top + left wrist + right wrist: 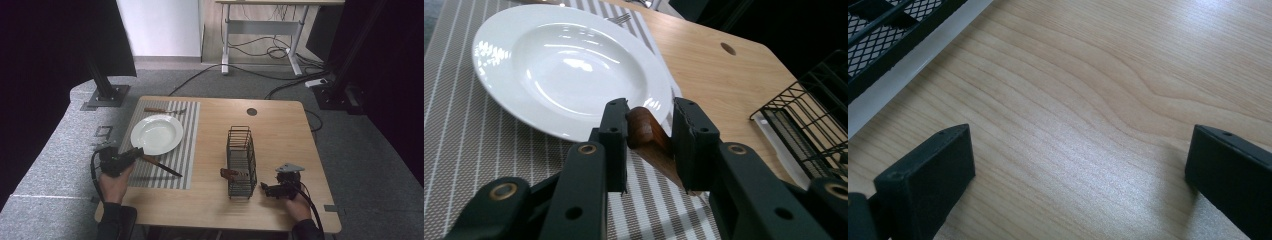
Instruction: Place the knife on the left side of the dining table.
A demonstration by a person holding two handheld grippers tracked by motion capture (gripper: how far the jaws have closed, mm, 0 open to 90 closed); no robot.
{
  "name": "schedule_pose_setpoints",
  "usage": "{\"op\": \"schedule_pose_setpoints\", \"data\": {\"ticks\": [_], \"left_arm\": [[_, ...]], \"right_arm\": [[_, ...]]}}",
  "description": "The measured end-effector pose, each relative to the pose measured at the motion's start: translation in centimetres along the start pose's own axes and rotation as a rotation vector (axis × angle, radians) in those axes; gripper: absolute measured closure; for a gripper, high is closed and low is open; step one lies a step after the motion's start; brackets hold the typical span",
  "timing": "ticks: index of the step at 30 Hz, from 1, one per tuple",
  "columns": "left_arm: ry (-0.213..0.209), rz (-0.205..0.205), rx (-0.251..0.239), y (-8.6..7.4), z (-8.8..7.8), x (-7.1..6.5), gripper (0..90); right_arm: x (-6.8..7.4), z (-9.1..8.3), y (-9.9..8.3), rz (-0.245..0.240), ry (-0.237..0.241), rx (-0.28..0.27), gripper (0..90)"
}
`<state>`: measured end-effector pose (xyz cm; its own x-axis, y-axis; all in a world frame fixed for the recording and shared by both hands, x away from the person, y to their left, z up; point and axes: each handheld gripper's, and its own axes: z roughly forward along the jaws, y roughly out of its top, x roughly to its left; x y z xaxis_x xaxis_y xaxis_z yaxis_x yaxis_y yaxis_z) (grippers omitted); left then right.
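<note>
Inspecting the wooden table (280,125), the far right part and the near edge lie bare, giving free room, while the left side carries a striped placemat (187,140) whose near edge stops short of the table's front edge. A white plate (156,134) sits on the mat, with a fork (162,110) lying beyond it near the mat's far edge. A black wire rack (241,162) stands near the table's middle, with a brown-handled utensil (229,174) at its near left side; open wood separates the rack from the mat. The knife (161,166) lies on the mat just beside the plate's near rim, its dark blade pointing toward the rack. The left gripper (650,131) comes in low over the mat's near left corner; the knife's brown wooden handle (646,135) stands between its two black jaws, touching the left one, with a slim gap at the right one, so the tongs are slightly apart rather than clamped. The left hand (114,184) is angled toward the plate. The right gripper (1078,165) rests near the front right corner, just right of the rack, jaws wide apart over bare wood, with the right hand (298,206) at the table's edge.
</note>
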<state>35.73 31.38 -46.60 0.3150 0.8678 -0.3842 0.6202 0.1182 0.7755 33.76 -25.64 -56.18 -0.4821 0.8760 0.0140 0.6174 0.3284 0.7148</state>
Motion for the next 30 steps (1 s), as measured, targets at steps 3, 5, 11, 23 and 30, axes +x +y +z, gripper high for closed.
{"op": "schedule_pose_setpoints", "data": {"ticks": [3,5,11,23,30], "left_arm": [[0.013,-0.008,-0.004,-0.4,0.1,0.4,66.7],[0.022,-0.011,-0.003,-0.6,0.2,0.8,65.9],[0.048,-0.031,-0.011,-1.6,0.5,1.9,63.5],[0.072,-0.080,0.019,-3.2,1.3,4.0,60.8],[0.092,-0.079,0.051,-3.6,1.8,4.7,59.5]], "right_arm": [[0.0,0.0,0.0,0.000,0.000,0.000,0.0],[0.0,0.0,0.0,0.000,0.001,0.000,0.0],[0.0,0.0,0.0,0.001,0.000,0.000,0.0],[0.0,0.0,0.0,0.001,0.001,0.000,0.0],[0.0,0.0,0.0,0.001,0.000,0.000,0.0]]}}
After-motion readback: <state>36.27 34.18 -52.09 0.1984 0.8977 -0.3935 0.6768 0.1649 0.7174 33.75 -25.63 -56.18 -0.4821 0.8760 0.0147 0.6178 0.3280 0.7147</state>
